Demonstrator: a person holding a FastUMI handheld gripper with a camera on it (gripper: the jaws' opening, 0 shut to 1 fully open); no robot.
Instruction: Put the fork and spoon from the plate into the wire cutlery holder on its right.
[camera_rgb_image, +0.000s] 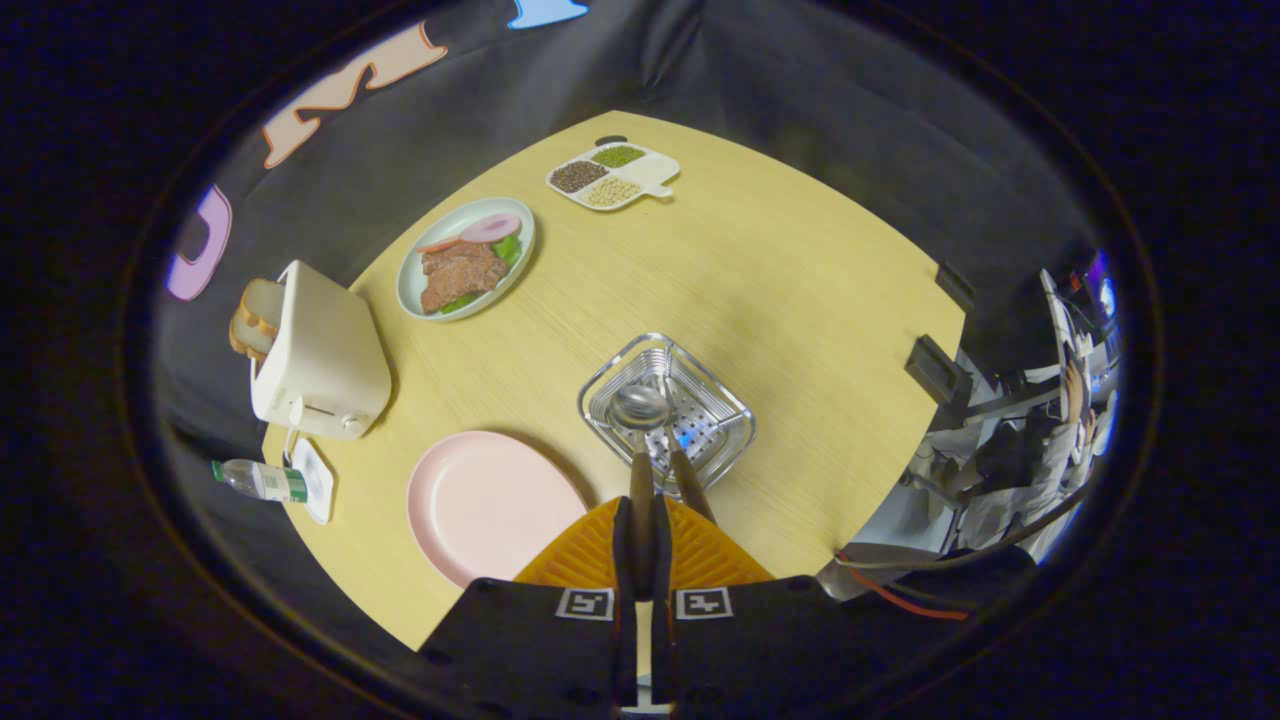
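Between the nearly closed fingers of the gripper (641, 545), a dark wooden handle is pinched on both sides, carrying a metal spoon with a shiny round bowl (640, 407) above the square wire cutlery holder (700, 440). A second dark handle (688, 478) leans in the holder just beside it. The empty round pink plate (480, 500) sits left of the holder on the pale wooden table (780, 270).

One fisheye camera rides on the gripper (642, 520), looking steeply down along the jaws from well above the desk (800, 300), the holder (667, 410) just ahead.
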